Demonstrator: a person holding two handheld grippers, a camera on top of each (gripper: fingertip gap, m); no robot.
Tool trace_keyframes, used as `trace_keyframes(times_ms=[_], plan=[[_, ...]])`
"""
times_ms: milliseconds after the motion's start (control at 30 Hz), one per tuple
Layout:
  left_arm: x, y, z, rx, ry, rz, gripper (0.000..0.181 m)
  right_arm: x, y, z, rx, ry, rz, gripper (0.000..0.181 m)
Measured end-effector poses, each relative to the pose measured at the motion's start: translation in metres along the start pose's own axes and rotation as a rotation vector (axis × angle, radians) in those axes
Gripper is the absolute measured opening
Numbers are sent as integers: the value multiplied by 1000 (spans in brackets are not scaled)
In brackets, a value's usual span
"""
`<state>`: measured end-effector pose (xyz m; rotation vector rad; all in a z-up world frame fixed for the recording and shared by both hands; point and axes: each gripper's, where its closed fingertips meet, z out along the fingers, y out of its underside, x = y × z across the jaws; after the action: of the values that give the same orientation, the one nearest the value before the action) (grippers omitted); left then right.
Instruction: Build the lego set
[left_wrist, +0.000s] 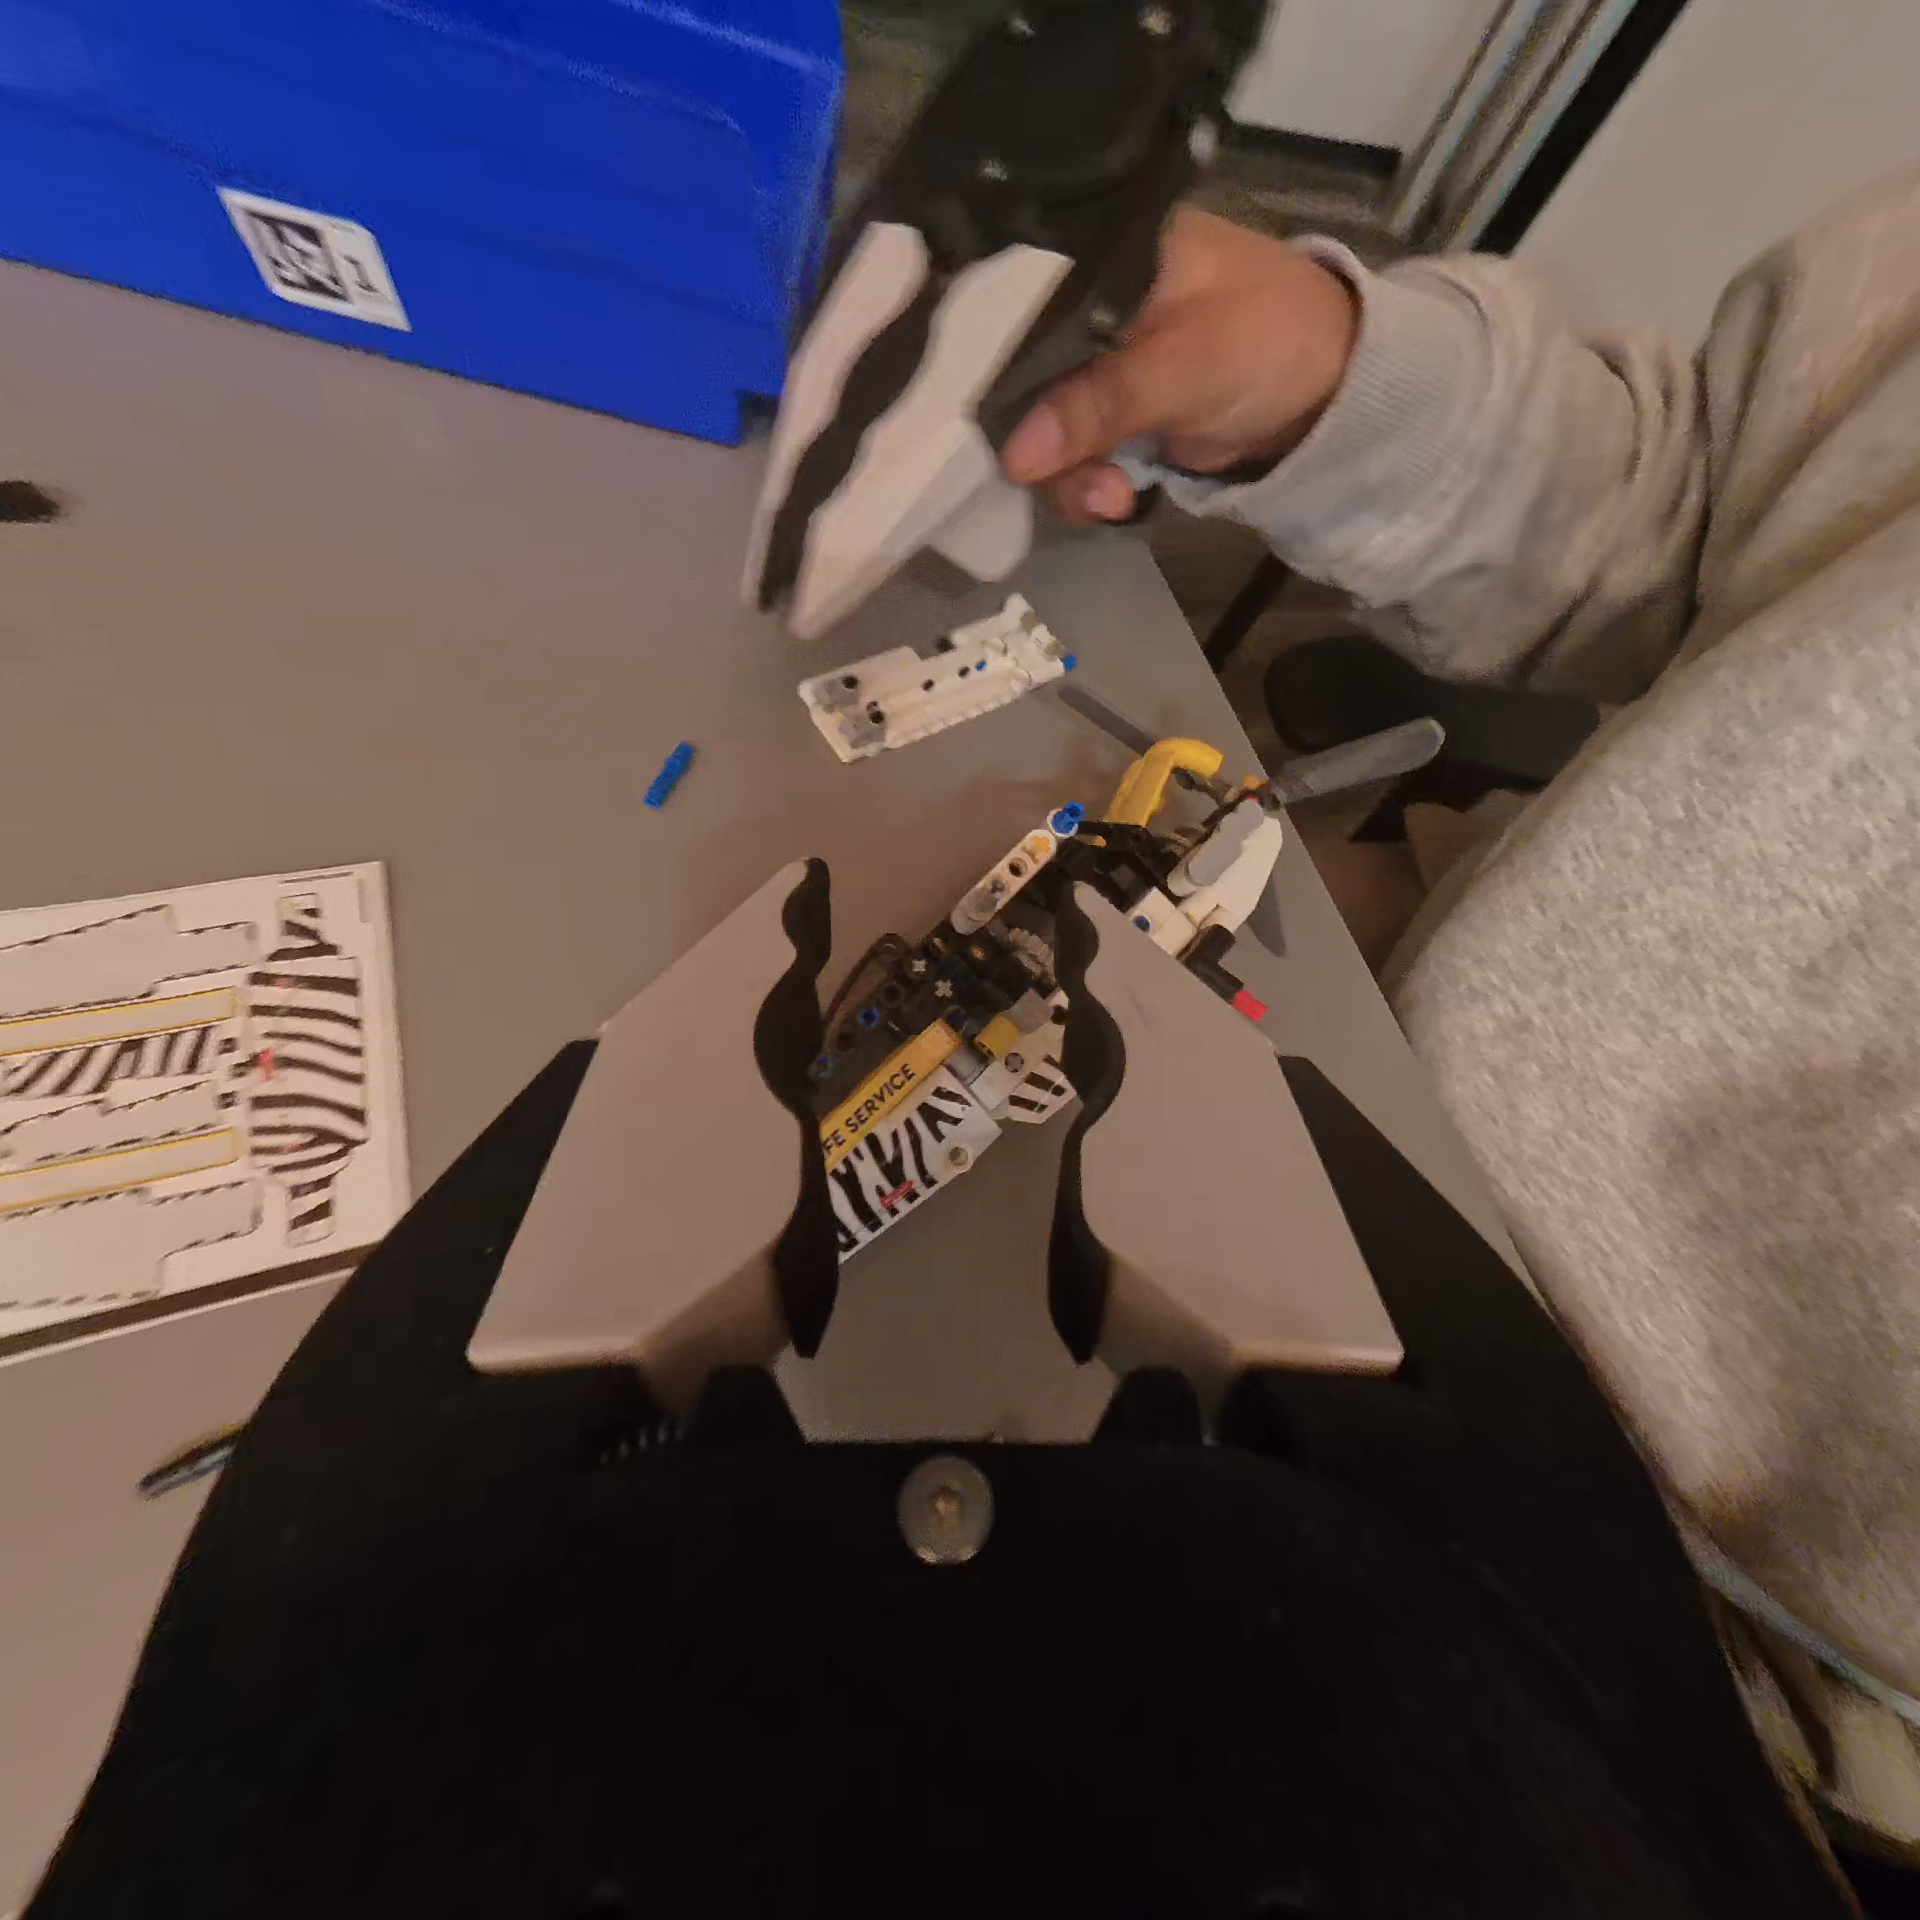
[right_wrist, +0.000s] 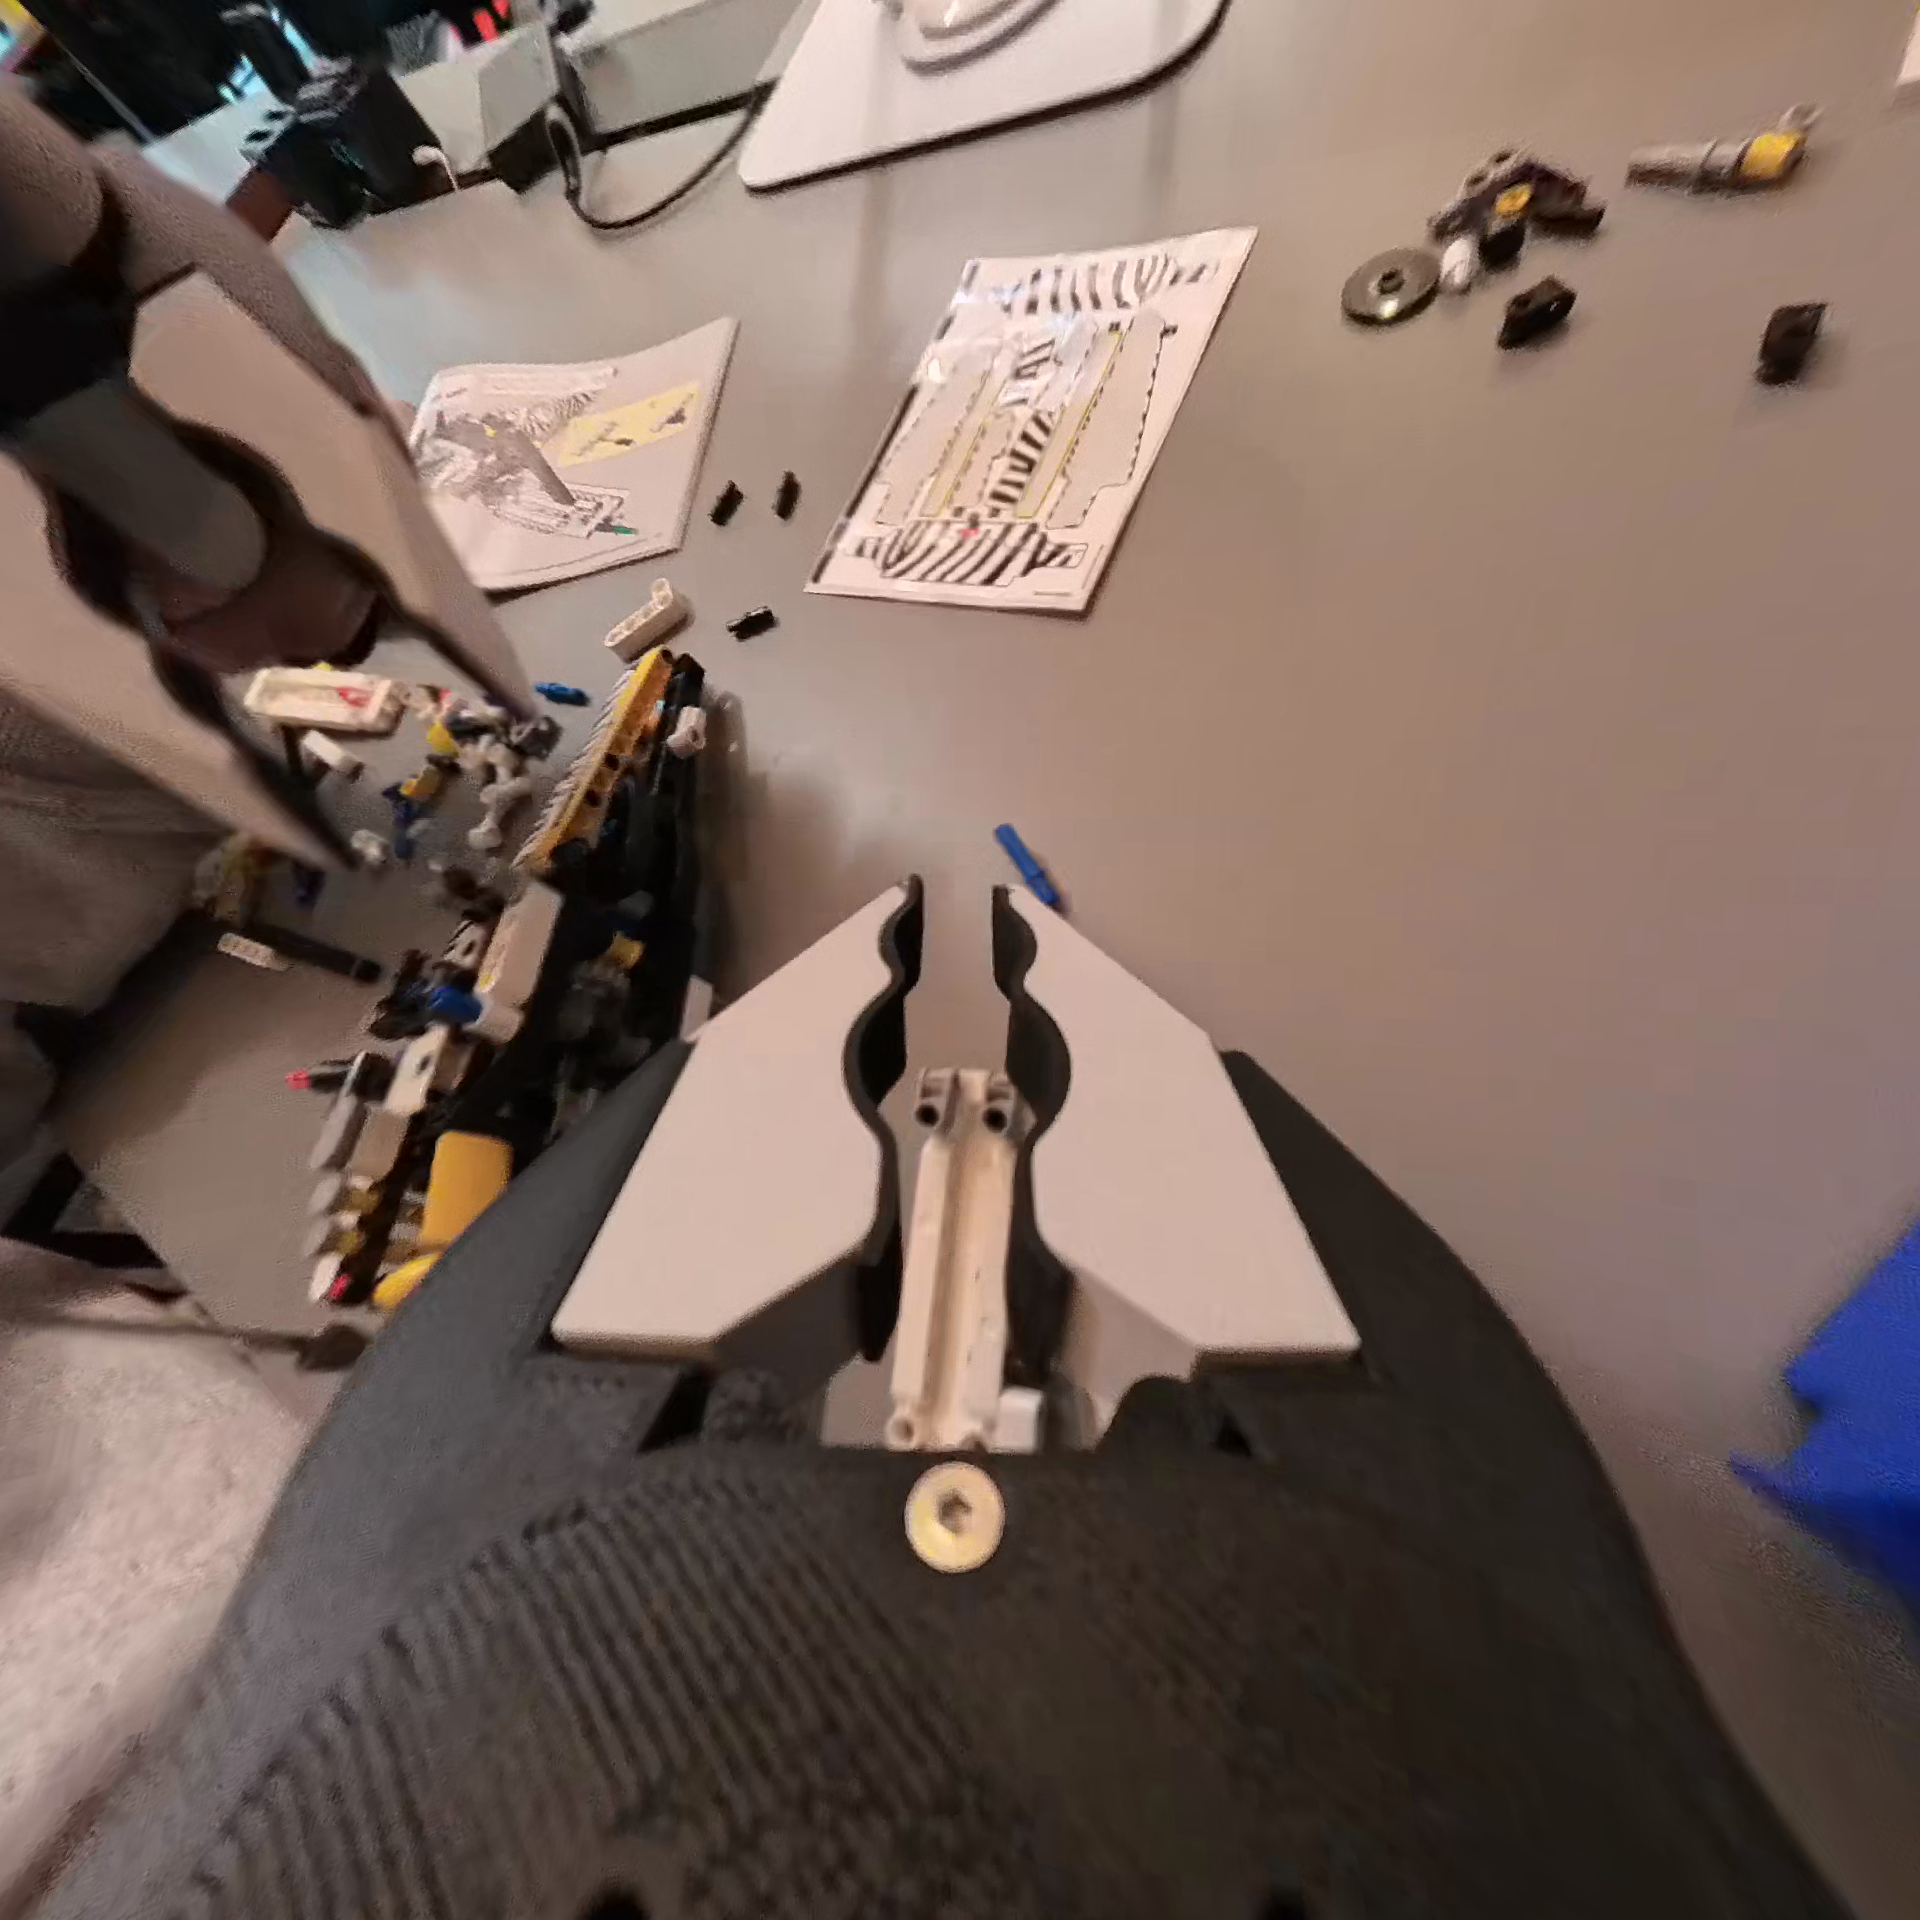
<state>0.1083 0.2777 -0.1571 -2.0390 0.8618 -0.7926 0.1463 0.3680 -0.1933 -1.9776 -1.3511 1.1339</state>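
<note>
- Grippers, two: the left gripper (left_wrist: 940, 914) is spreading its jaws around the helicopter model (left_wrist: 1049, 997), which is lying near the table's (left_wrist: 416, 644) edge; the right gripper (right_wrist: 956, 904) is hovering with jaws slightly parted, over the white subassembly (right_wrist: 961, 1247), not gripping it.
- One blue pin (left_wrist: 668, 774) is lying beside the subassembly.
- One sticker sheet (right_wrist: 1039, 416) and one booklet (right_wrist: 582, 457) are lying mid-table.
- One blue bin (left_wrist: 468, 177) is standing at the far edge.
</note>
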Motion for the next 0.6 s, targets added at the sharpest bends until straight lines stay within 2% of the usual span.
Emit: trace_keyframes(times_ms=[167, 300, 433, 500, 600], plan=[[-7, -13, -29, 83, -134, -44, 41, -61, 13, -30, 51, -111, -113, 21], [13, -8, -39, 101, -207, -107, 42, -94, 25, -42, 67, -178, -156, 30], [49, 13, -33, 176, -233, -188, 41, -129, 22, -47, 101, -297, -164, 69], [63, 29, -23, 210, -233, -240, 41, -137, 16, -40, 84, -260, -233, 78], [78, 46, -12, 259, -223, -310, 41, -140, 5, -27, 24, -167, -361, 82]])
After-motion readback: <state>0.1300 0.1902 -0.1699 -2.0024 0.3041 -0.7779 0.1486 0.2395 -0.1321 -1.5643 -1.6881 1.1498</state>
